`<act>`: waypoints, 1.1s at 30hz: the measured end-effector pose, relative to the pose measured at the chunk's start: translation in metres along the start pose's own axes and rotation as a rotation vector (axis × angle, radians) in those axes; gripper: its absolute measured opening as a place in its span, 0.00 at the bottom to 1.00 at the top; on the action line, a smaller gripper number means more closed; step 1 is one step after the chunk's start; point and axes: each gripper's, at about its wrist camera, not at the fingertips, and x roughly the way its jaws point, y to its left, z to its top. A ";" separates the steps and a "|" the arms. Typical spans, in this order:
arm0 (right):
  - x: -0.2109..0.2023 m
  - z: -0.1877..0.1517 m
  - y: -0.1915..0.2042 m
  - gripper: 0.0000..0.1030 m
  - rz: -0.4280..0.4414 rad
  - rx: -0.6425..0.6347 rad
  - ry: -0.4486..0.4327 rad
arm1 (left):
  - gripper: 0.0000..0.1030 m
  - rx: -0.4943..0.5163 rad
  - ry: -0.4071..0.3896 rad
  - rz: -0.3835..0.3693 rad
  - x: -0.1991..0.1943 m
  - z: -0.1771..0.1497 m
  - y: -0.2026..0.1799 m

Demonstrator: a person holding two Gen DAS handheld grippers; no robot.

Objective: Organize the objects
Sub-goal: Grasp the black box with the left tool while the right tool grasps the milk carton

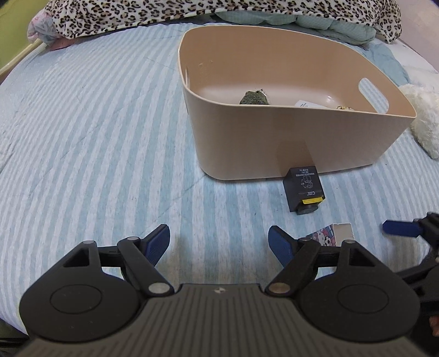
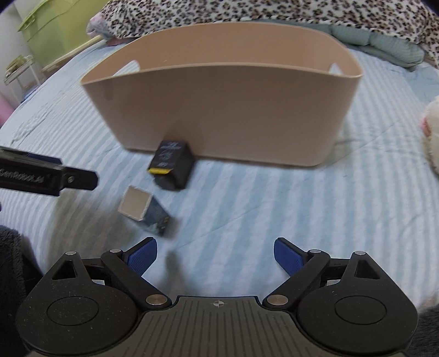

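A beige plastic bin (image 1: 274,142) stands on the striped bed, also in the right wrist view (image 2: 219,115). Inside it lie a dark green packet (image 1: 253,98), a white card (image 1: 303,104) and another small item. A black box with a yellow tab (image 1: 304,189) lies against the bin's near wall, also in the right wrist view (image 2: 171,164). A small open-ended cartoon-print carton (image 1: 333,234) lies nearer, also in the right wrist view (image 2: 144,211). My left gripper (image 1: 219,244) is open and empty. My right gripper (image 2: 215,255) is open and empty, right of the carton.
A leopard-print blanket (image 1: 192,11) and a teal quilt (image 1: 315,24) lie behind the bin. A white plush toy (image 1: 422,115) sits to its right. The bed's left edge has a wooden rail (image 1: 22,57); green furniture (image 2: 52,33) stands beyond.
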 end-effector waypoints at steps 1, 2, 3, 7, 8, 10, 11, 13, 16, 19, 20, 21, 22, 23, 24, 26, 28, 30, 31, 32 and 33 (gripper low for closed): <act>0.002 0.000 0.003 0.91 0.008 -0.002 0.004 | 0.77 -0.005 0.001 0.002 0.001 0.000 0.001; 0.005 -0.001 0.006 0.91 0.016 -0.005 0.007 | 0.77 -0.011 0.001 0.003 0.002 0.000 0.002; 0.006 0.000 0.008 0.90 0.022 -0.006 0.007 | 0.77 -0.017 0.003 0.004 0.003 0.000 0.003; 0.014 0.003 0.015 0.88 0.044 0.003 0.005 | 0.77 -0.035 0.010 0.008 0.008 -0.001 0.007; 0.016 0.004 0.016 0.87 0.048 0.008 0.001 | 0.77 -0.035 0.012 0.011 0.009 -0.002 0.007; 0.017 0.006 0.016 0.83 0.056 0.019 -0.012 | 0.77 -0.029 0.017 0.017 0.014 -0.003 0.006; 0.018 0.007 0.016 0.81 0.061 0.025 -0.018 | 0.77 -0.026 0.021 0.020 0.016 -0.003 0.006; 0.019 0.009 0.014 0.77 0.071 0.035 -0.025 | 0.77 -0.019 0.026 0.022 0.018 -0.003 0.004; 0.018 0.011 0.012 0.71 0.084 0.043 -0.042 | 0.77 -0.002 0.028 0.023 0.021 -0.004 0.000; 0.020 0.013 0.009 0.70 0.100 0.055 -0.045 | 0.77 0.010 0.031 0.030 0.024 -0.004 -0.002; 0.021 0.013 0.008 0.69 0.103 0.057 -0.047 | 0.77 0.009 0.032 0.030 0.024 -0.004 -0.001; 0.022 0.014 0.008 0.69 0.103 0.056 -0.047 | 0.77 0.006 0.034 0.031 0.024 -0.004 -0.001; 0.023 0.016 0.009 0.69 0.102 0.055 -0.047 | 0.77 0.003 0.035 0.033 0.025 -0.003 0.000; 0.025 0.017 0.009 0.68 0.102 0.055 -0.047 | 0.77 -0.002 0.036 0.035 0.025 -0.003 0.001; 0.026 0.019 0.010 0.68 0.101 0.055 -0.047 | 0.77 -0.007 0.036 0.039 0.025 -0.003 0.002; 0.030 0.023 0.012 0.58 0.097 0.050 -0.048 | 0.77 -0.016 0.038 0.042 0.025 -0.002 0.004; 0.031 0.025 0.014 0.49 0.093 0.045 -0.051 | 0.77 -0.023 0.039 0.044 0.025 -0.002 0.005; 0.031 0.027 0.015 0.31 0.095 0.042 -0.057 | 0.77 -0.025 0.039 0.042 0.025 -0.002 0.006; 0.032 0.027 0.015 0.22 0.102 0.040 -0.056 | 0.77 -0.025 0.039 0.041 0.025 -0.002 0.006; 0.032 0.027 0.015 0.20 0.115 0.039 -0.053 | 0.77 -0.025 0.039 0.038 0.025 -0.001 0.006; 0.033 0.027 0.014 0.20 0.121 0.038 -0.052 | 0.77 -0.026 0.038 0.033 0.026 -0.001 0.005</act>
